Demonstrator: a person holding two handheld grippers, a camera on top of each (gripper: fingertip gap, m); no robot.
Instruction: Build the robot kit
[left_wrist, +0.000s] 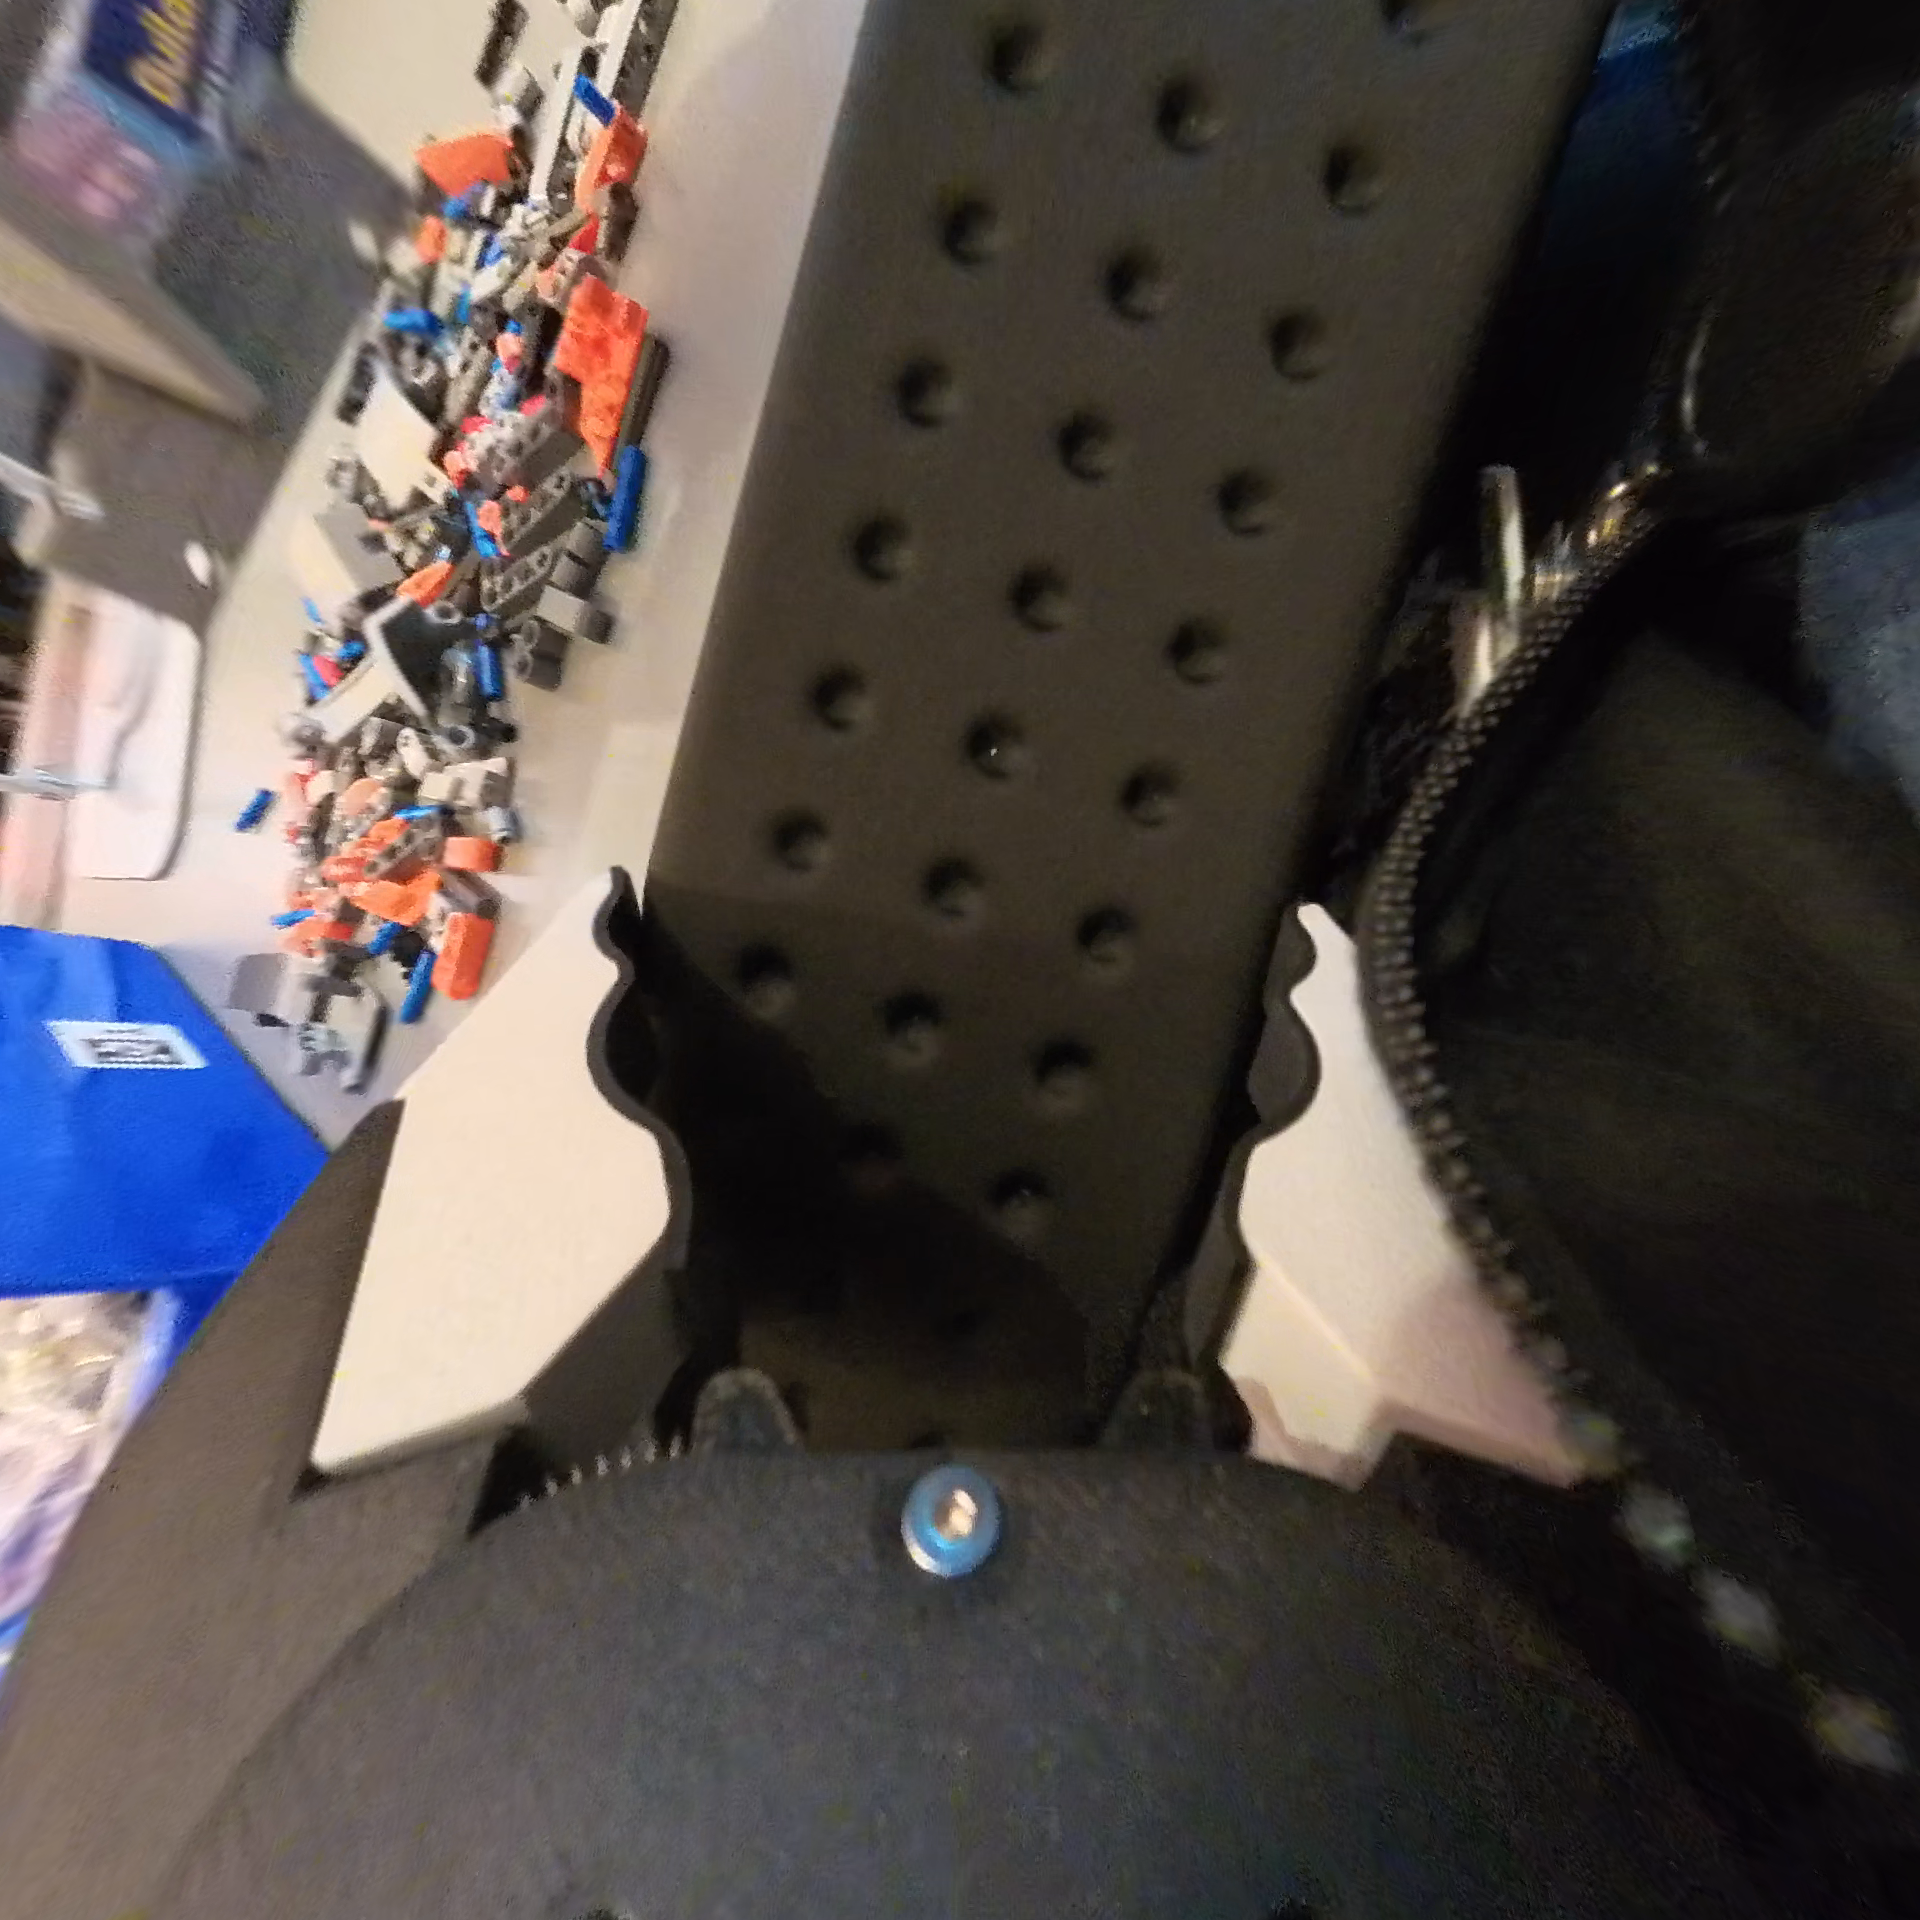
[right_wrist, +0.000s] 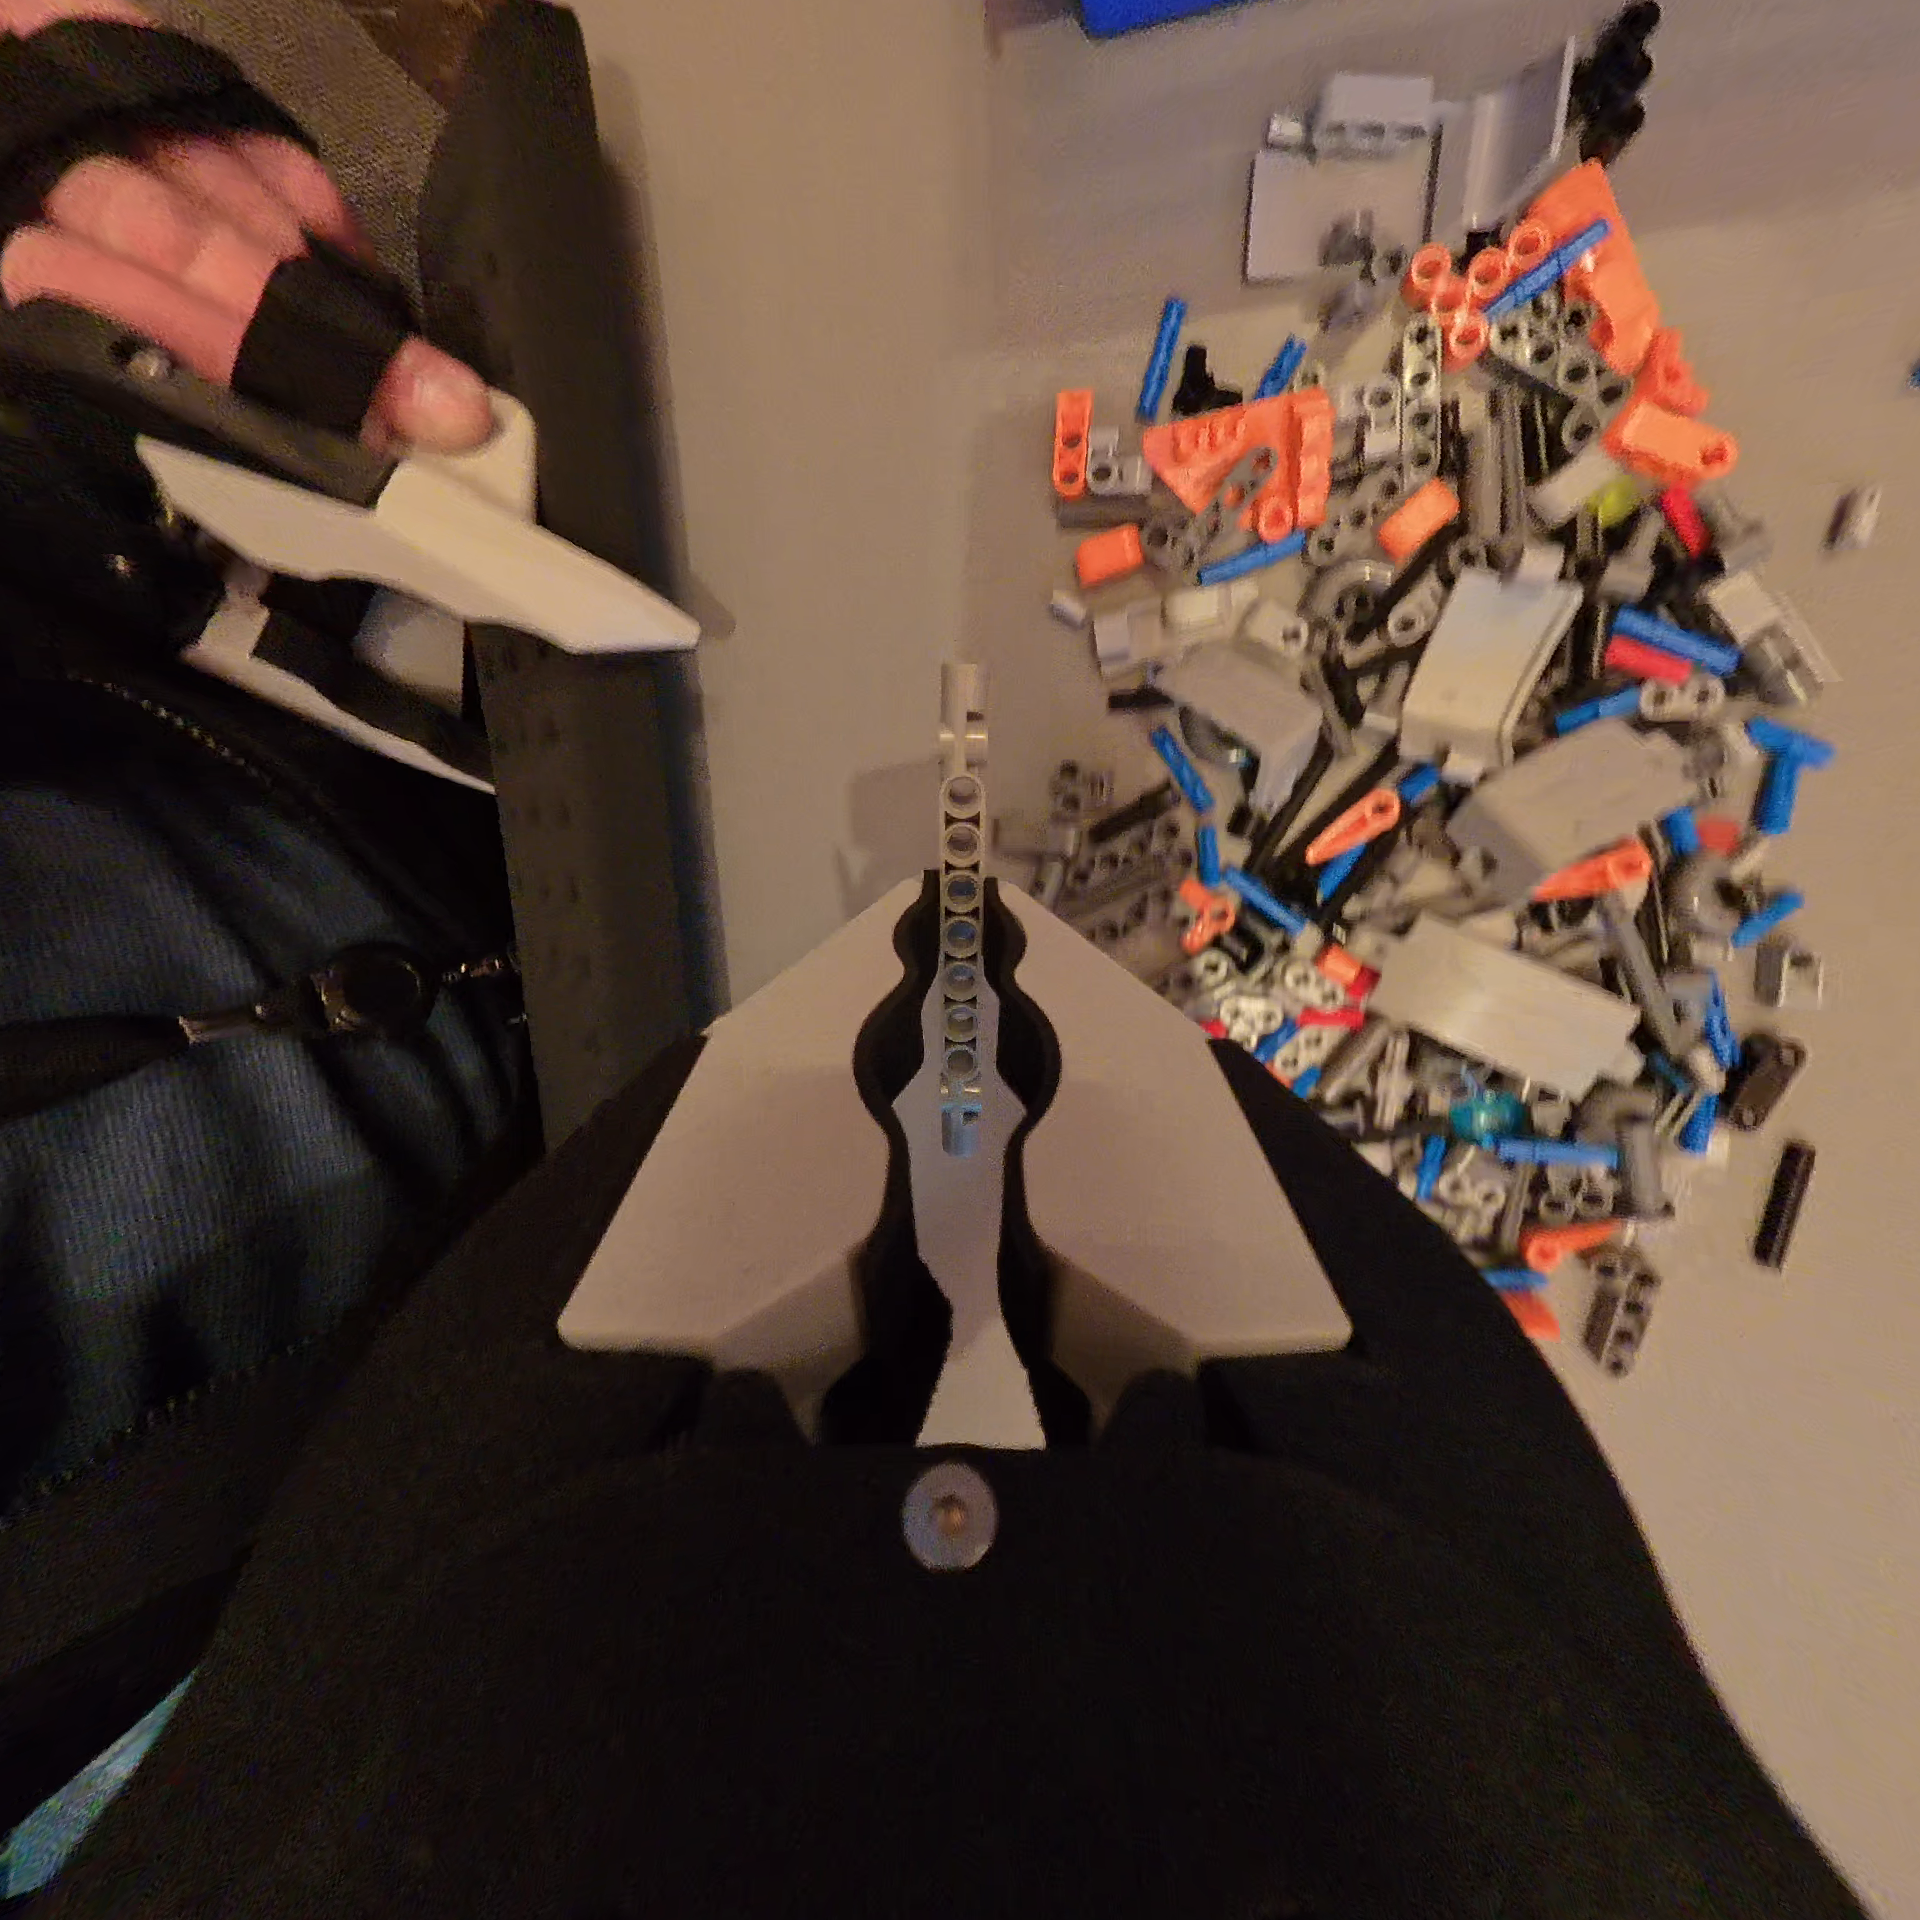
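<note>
Beam (right_wrist: 961, 935) between right fingers (right_wrist: 1164, 1122), seemingly clamped.

blue box (left_wrist: 114, 1101) cut by left edge, brick pile (left_wrist: 468, 582) motion-blurred, left gripper (right_wrist: 436, 540) partly behind hand (right_wrist: 208, 260), perforated dark panel (left_wrist: 1039, 520) cropped at top

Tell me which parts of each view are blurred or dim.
Left wrist view: brick pile and blue box smeared, perforated black strip soft, lighting dim. Right wrist view: held grey beam fairly sharp, hand and pile edges blurred, warm low light.
</note>
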